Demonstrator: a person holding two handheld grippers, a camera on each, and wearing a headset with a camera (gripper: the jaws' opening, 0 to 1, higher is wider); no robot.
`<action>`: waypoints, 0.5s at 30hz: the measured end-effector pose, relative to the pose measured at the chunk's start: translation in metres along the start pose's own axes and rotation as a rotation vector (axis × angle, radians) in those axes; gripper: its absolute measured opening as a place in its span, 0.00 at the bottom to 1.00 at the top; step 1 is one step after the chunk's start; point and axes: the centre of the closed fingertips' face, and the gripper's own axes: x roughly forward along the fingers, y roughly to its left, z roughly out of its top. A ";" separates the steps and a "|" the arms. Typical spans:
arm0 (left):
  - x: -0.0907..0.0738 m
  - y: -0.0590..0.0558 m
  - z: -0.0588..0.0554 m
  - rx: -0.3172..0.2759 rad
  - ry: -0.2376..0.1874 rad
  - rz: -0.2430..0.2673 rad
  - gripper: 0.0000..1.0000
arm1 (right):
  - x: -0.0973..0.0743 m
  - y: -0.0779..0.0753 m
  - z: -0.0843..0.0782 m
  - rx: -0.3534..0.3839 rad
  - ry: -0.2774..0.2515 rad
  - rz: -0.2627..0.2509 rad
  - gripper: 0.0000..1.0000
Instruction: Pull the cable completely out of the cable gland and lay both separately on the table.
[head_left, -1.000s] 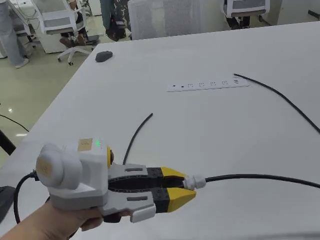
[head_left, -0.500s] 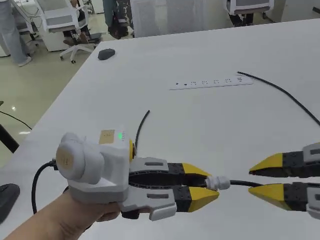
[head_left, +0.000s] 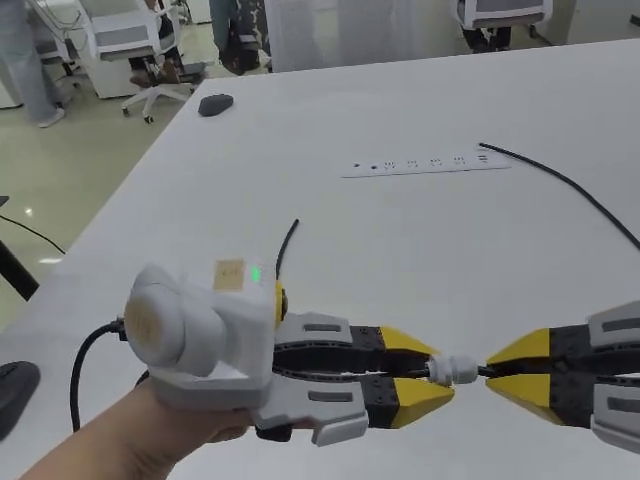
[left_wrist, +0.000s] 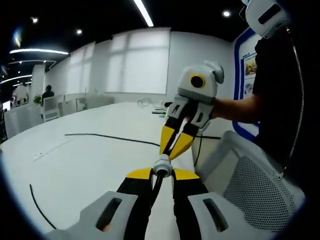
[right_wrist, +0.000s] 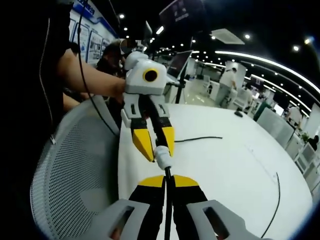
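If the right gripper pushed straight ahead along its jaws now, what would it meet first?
The white cable gland, clamped in the left gripper, sits just ahead of the right gripper. The cable it grips leads straight into the gland. The gap looks small, though depth is unclear.

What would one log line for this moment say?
left gripper: shut on cable gland | right gripper: shut on cable | cable in gland, above table
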 end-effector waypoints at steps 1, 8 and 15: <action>0.000 0.001 -0.001 -0.001 0.004 0.001 0.14 | -0.002 -0.001 -0.003 0.009 0.009 -0.006 0.00; -0.016 0.018 -0.004 -0.018 0.014 0.072 0.14 | -0.036 -0.033 -0.057 0.113 0.111 -0.167 0.00; -0.032 0.029 -0.006 -0.051 0.003 0.117 0.14 | -0.074 -0.054 -0.105 0.276 0.136 -0.296 0.00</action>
